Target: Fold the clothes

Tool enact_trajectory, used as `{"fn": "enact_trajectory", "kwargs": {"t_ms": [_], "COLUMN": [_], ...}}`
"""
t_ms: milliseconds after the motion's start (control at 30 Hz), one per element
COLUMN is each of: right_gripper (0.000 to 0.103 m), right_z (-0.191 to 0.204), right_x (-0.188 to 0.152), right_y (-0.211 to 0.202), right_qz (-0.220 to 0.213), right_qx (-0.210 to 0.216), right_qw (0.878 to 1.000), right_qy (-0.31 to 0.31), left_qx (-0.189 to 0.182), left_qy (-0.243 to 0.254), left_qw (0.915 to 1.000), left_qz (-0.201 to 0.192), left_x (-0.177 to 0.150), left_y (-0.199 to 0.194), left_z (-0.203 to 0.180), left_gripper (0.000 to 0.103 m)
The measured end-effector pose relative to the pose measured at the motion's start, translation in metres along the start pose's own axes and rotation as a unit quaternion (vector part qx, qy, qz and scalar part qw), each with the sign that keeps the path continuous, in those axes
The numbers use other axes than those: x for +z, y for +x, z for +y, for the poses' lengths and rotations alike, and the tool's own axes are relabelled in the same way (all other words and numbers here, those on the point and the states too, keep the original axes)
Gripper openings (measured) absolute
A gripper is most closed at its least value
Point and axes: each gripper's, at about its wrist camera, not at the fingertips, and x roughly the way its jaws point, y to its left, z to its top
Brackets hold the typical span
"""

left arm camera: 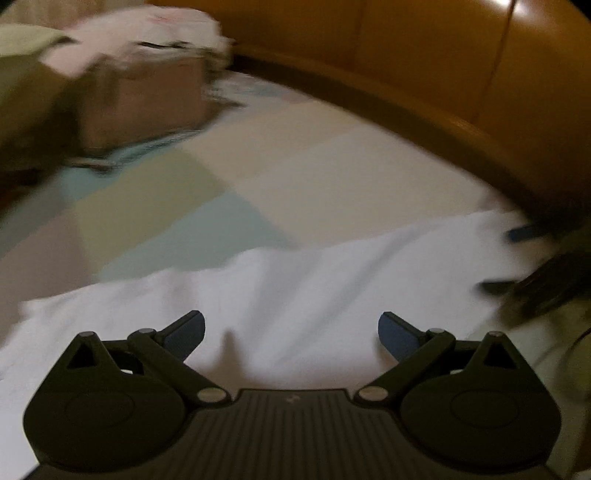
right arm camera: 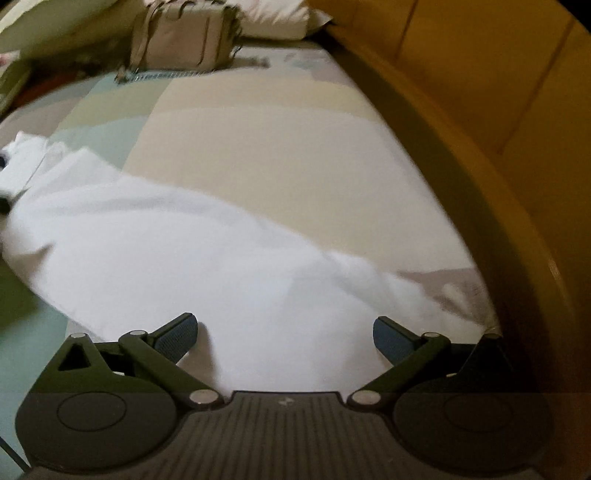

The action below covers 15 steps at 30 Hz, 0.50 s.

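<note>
Soft white cloth [right arm camera: 184, 251] lay rumpled on pastel-patched bed [right arm camera: 258, 147]; both grippers' [left arm camera: 291, 332] [right arm camera: 285, 332] jaws spread wide, empty, blue ribbed pads [right arm camera: 177, 334].

No text, label, brand, number or sign can be read in either view. The only mark is a small pale emblem on the ribbed black body of each gripper, centred just behind the open jaws, on the left gripper [left arm camera: 291, 334] and on the right gripper [right arm camera: 284, 332]; it is too small and blurred to make out. The pink marks on the white cloth [left arm camera: 155, 33] above the brown box [left arm camera: 144, 99] are smeared and not legible.
</note>
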Motion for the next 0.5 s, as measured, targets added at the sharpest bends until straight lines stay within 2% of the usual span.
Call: {"fn": "enact_trajectory", "kwargs": {"t_ms": [67,100,167,300,433,500], "right_gripper": [0.103,0.103,0.103,0.103,0.103,0.103], "right_z": [-0.003,-0.005,-0.011,-0.012,-0.013,-0.012], "right_x": [-0.003,-0.004,-0.006,-0.012,-0.013,-0.007], "right_y": [0.001,0.001,0.001,0.002,0.000,-0.004], "right_qz": [-0.002,-0.002,-0.002,-0.014,-0.014,-0.013], "right_qx": [0.005,0.007,0.011,0.015,0.014,0.014], "right_qw": [1.000,1.000,0.999,0.999,0.999,0.999], "right_qy": [0.015,0.024,0.036,0.033,0.040,0.044], "left_qx": [-0.036,-0.031,0.007,0.029,0.029,0.038], "left_qy": [-0.016,-0.014,-0.003,-0.008,-0.046,-0.050], "left_qw": [0.9990,0.9990,0.9996,0.9994,0.9984,0.9981], "left_qz": [0.022,0.028,0.027,0.016,0.011,0.001], "left_x": [0.005,0.005,0.007,0.023,0.040,0.040], "left_y": [0.020,0.032,0.053,0.080,0.071,0.054], "left_z": [-0.006,-0.009,-0.009,0.000,0.016,0.018], "left_gripper": [0.100,0.100,0.099,0.101,0.101,0.101]}}
